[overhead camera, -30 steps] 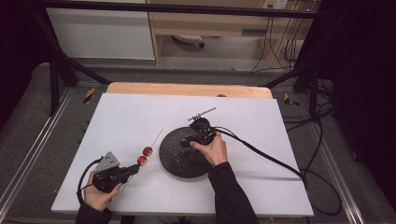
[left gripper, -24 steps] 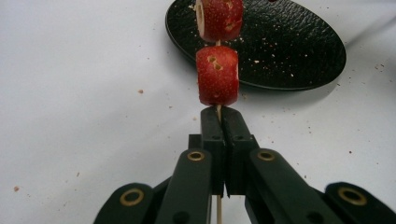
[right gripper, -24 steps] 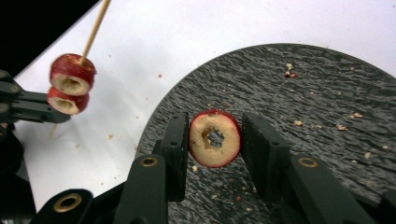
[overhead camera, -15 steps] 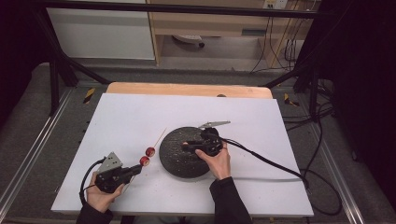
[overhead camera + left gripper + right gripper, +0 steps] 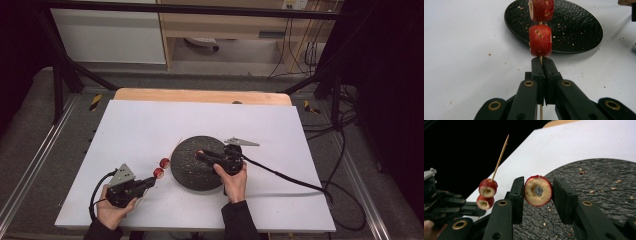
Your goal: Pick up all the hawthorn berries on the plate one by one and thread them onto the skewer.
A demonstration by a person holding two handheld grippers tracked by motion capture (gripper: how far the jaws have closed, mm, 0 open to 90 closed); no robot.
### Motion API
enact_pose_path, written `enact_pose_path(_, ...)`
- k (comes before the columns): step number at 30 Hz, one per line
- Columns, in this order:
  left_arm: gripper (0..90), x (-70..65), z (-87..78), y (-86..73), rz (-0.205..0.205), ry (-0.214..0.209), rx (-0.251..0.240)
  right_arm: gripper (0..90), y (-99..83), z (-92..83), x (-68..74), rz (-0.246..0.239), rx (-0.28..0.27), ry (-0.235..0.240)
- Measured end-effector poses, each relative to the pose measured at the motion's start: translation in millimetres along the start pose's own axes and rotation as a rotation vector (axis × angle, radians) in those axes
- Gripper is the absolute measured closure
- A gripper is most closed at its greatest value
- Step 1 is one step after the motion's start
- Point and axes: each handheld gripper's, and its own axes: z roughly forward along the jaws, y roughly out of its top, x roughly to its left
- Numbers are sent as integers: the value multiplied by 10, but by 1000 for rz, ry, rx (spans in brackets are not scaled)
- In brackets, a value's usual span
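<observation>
Currently the left gripper (image 5: 148,182), at the lower left of the high view, is pinching a thin wooden skewer (image 5: 540,59) with its jaws pressed together around the stick. Two red fruit rings (image 5: 540,40) are sitting threaded on it just above the jaw tips, the sharp end pointing up and toward the plate (image 5: 186,172). The right gripper (image 5: 537,191), at the frame's middle over the dark textured plate, is clamping a third cored fruit (image 5: 538,190) by its red sides, the hole facing the camera.

The fruit is looking soft and moist, likely to crush or split under a hard squeeze, so a light hold on the skin either side of the hole is suiting it. The skewer is looking light, stiff but snappable, and best held low, below the rings.

Crumbs are lying scattered on the plate and the white table (image 5: 150,125). Cables are trailing toward the right edge. Nothing is blocking the gap between fruit and skewer tip.
</observation>
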Motion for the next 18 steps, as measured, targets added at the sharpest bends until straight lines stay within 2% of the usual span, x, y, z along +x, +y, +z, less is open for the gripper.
enact_pose_path(12,888,-132,89,34,10,-4,-4,633,-29,-48,-33,56,-153,13)
enact_pose_path(18,888,-189,120,47,8,1,-6,633,-10,-72,-54,78,-204,16)
